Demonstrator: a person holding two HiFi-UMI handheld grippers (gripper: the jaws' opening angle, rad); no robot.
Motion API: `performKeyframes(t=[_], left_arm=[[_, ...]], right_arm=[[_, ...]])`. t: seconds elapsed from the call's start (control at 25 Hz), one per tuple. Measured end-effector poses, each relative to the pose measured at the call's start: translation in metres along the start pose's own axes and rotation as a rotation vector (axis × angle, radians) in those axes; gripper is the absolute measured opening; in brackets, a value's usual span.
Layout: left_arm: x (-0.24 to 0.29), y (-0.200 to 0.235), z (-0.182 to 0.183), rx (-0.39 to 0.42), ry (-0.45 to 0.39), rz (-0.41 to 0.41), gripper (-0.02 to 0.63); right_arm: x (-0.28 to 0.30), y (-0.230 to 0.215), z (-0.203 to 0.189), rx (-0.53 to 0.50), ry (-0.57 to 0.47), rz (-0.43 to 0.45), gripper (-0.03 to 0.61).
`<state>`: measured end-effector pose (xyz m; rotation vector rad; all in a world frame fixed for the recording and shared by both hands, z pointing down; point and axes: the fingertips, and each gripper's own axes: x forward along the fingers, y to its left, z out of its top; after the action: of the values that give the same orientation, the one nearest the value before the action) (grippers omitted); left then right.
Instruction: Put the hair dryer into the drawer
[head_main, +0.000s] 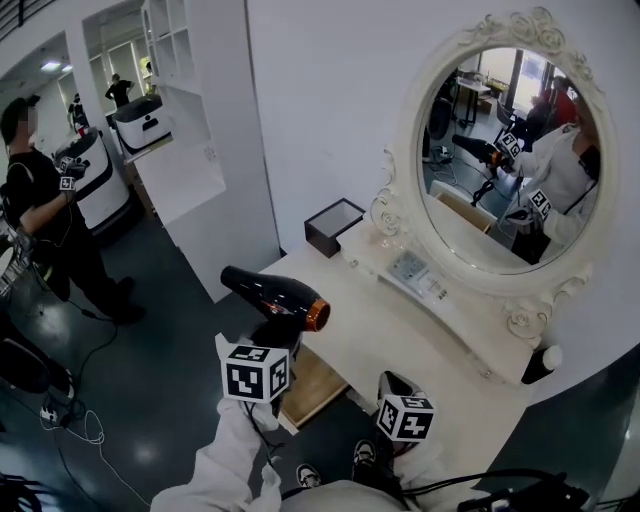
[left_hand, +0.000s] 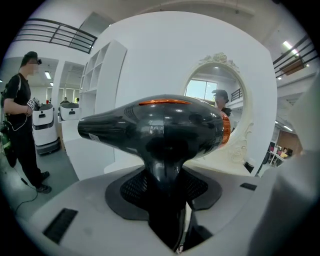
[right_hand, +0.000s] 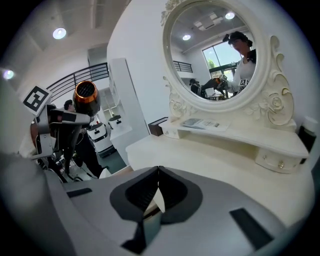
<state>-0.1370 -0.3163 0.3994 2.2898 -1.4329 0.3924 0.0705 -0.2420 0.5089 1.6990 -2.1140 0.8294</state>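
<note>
Black and shiny, the hair dryer (head_main: 268, 290) is up in the air, held by the left gripper (head_main: 272, 338). The two jaws of that gripper squeeze the dryer's handle from both sides. In the left gripper view the hair dryer (left_hand: 160, 130) fills the middle, and its handle goes down between the dark pads (left_hand: 131, 189).

The dryer's thin nose points to the far left. Its fat end, with the orange ring, points right toward the cream dressing table (head_main: 400, 330). The dryer hangs just by the table's left edge. It is above the open drawer (head_main: 312, 385) and not touching it. The drawer sticks out from the near side of the table, and the brown wood inside it shows.

The left arm, in a white sleeve (head_main: 225, 460), reaches from the near edge up and away, so the left gripper is held out in front with the dryer on top.

The right gripper (head_main: 392, 385) is lower and nearer, just to the right of the drawer, by the table's near edge. Its jaws are pressed together with nothing between them, as the right gripper view (right_hand: 158, 172) shows. It points at the table top and the big oval mirror (right_hand: 215, 55). In that view the dryer's orange end is up at the left.

A dark box (head_main: 333, 227) sits on the far left corner of the table. A person in black (head_main: 45, 215) stands well apart on the floor at the far left.
</note>
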Motion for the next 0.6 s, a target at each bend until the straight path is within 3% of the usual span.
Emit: performKeyframes(t=[0.28, 0.44, 0.52, 0.6], left_arm=[[0.007, 0.008, 0.003, -0.078, -0.044, -0.007, 0.175], [0.021, 0.019, -0.02, -0.112, -0.049, 0.015, 0.175], [0.031, 0.025, -0.039, -0.086, -0.044, -0.004, 0.175], [0.041, 0.027, -0.058, -0.006, -0.024, -0.044, 0.175]], right_arm=[[0.011, -0.003, -0.002, 0.0, 0.028, 0.008, 0.061], [0.016, -0.016, -0.003, 0.0, 0.043, -0.004, 0.061], [0.019, -0.026, -0.007, 0.003, 0.057, -0.016, 0.061], [0.023, -0.036, -0.01, 0.007, 0.072, -0.029, 0.061]])
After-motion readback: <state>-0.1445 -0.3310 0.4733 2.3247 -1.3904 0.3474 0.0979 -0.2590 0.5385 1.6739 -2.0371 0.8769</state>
